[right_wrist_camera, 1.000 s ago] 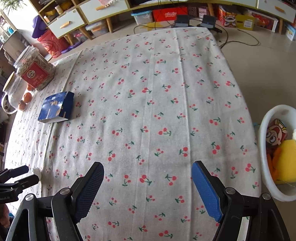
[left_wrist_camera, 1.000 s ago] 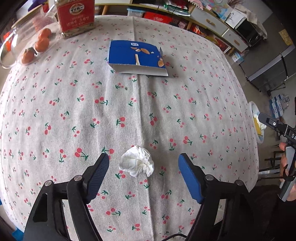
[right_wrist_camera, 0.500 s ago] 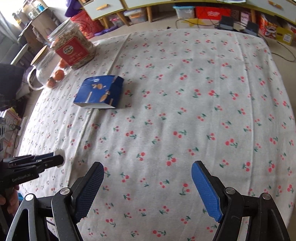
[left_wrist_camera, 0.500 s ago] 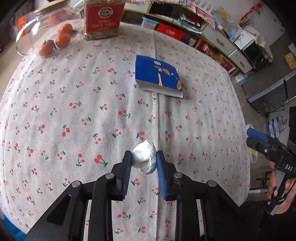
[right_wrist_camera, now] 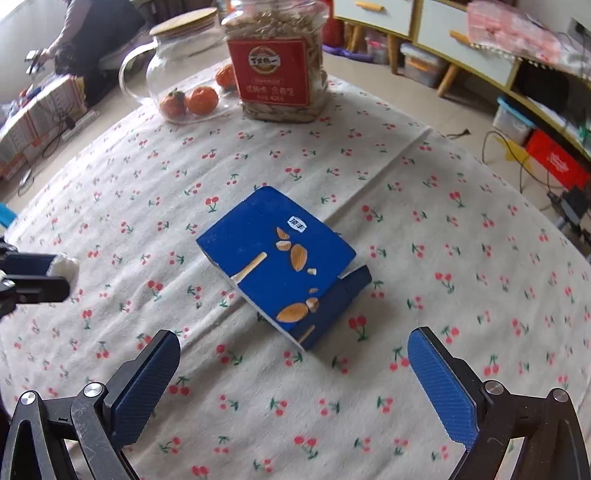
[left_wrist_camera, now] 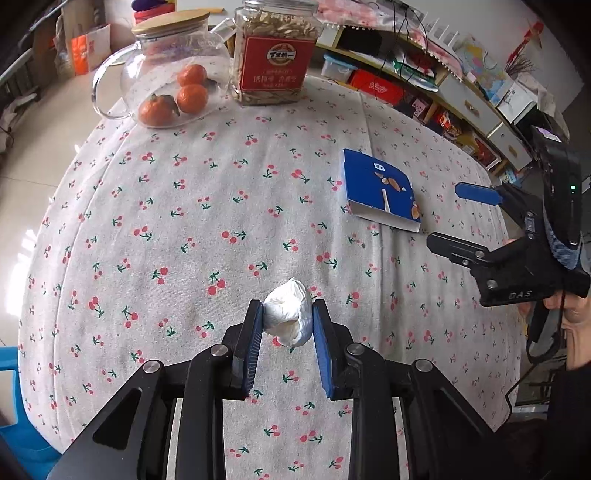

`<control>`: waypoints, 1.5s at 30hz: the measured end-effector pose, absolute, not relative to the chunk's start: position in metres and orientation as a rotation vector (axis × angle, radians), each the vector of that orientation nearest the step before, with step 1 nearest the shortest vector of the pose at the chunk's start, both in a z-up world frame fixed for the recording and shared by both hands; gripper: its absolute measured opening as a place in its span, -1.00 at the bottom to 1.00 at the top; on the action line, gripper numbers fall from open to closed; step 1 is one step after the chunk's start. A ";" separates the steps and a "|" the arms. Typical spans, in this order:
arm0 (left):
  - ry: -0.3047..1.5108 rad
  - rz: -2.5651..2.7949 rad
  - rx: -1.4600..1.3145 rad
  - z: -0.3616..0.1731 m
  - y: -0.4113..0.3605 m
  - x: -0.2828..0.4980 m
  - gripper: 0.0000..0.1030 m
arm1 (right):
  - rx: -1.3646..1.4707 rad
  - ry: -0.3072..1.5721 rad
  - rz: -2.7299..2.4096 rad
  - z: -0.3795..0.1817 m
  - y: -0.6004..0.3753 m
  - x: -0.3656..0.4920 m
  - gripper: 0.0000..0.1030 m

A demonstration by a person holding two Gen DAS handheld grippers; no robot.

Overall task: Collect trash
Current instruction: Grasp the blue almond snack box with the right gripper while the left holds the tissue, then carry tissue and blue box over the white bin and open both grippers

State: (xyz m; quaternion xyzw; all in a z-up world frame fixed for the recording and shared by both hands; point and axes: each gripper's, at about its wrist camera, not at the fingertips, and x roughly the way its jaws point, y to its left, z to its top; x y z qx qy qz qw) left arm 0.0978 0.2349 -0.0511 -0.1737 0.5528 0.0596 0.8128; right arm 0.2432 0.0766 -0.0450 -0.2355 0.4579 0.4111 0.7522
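Note:
My left gripper is shut on a crumpled white paper ball and holds it just above the cherry-print tablecloth. That paper ball also shows at the left edge of the right wrist view, between the left gripper's fingers. A flattened blue snack box lies on the cloth. My right gripper hovers just short of it, its jaws opening wide with nothing between them. In the left wrist view the blue box lies far right, with the right gripper beside it.
A seed jar with a red label and a glass pitcher holding tangerines stand at the table's far edge. Low cabinets and storage boxes line the wall beyond. A person crouches on the floor at the far left.
The left gripper closed on the paper ball and lifted it off the cloth. The right gripper swung across the table to the blue box, rolled, and opened wider.

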 end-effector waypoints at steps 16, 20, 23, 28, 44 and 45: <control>1.252 0.156 -0.342 -0.074 0.231 0.115 -0.45 | -0.605 1.028 1.035 -0.098 0.126 0.285 0.67; 1.246 0.158 -0.340 -0.073 0.228 0.118 -0.45 | -0.551 1.042 1.021 -0.093 0.115 0.279 0.53; 1.235 0.151 -0.334 -0.071 0.223 0.121 -0.45 | -0.502 1.042 0.980 -0.085 0.097 0.275 0.51; 1.216 0.117 -0.326 -0.063 0.206 0.126 -0.45 | -0.427 1.035 0.869 -0.065 0.053 0.267 0.49; 1.120 -0.032 -0.263 -0.036 0.121 0.128 -0.45 | -0.190 1.052 0.432 0.003 -0.143 0.207 0.50; 1.118 -0.042 -0.259 -0.036 0.115 0.129 -0.45 | -0.167 1.053 0.395 0.004 -0.157 0.204 0.49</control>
